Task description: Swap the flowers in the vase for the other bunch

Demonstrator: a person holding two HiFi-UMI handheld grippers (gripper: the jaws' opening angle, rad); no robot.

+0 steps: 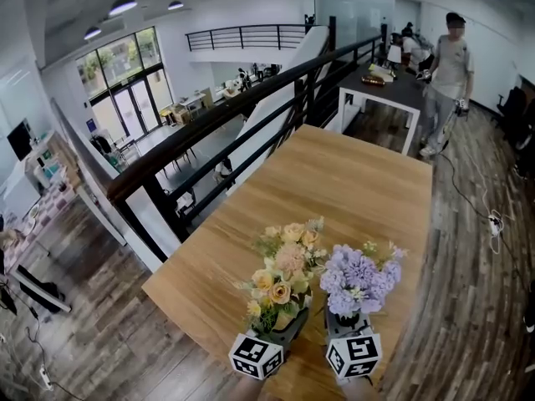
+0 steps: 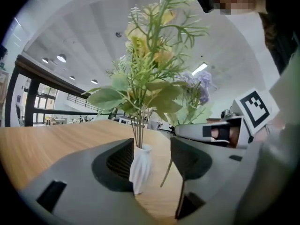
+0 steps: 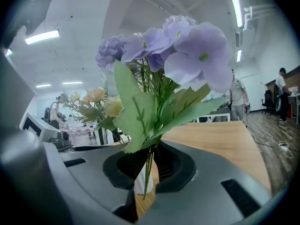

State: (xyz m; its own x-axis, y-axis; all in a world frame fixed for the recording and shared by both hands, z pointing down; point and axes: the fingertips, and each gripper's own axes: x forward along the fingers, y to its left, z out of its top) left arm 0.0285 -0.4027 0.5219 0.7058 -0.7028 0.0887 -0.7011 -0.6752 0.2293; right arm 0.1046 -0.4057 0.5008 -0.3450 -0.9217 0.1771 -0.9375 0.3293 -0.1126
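A yellow and peach bunch (image 1: 284, 278) stands near the table's front edge, its stems in a small white ribbed vase (image 2: 139, 167). In the head view the blooms hide the vase. My left gripper (image 2: 151, 148) is open around the vase, which stands close to the left pad with a gap on the right. A purple bunch (image 1: 359, 276) is just right of it, upright, with my right gripper (image 3: 149, 165) shut on its green stems (image 3: 147, 170). One purple-bunch stem end (image 2: 166, 172) hangs free beside the vase, above the tabletop.
The wooden table (image 1: 351, 182) stretches away from me. A black railing (image 1: 251, 98) runs along its left side above a lower floor. A person (image 1: 447, 69) stands at the back right by a dark table (image 1: 389, 90). A cable (image 1: 489, 215) lies on the floor.
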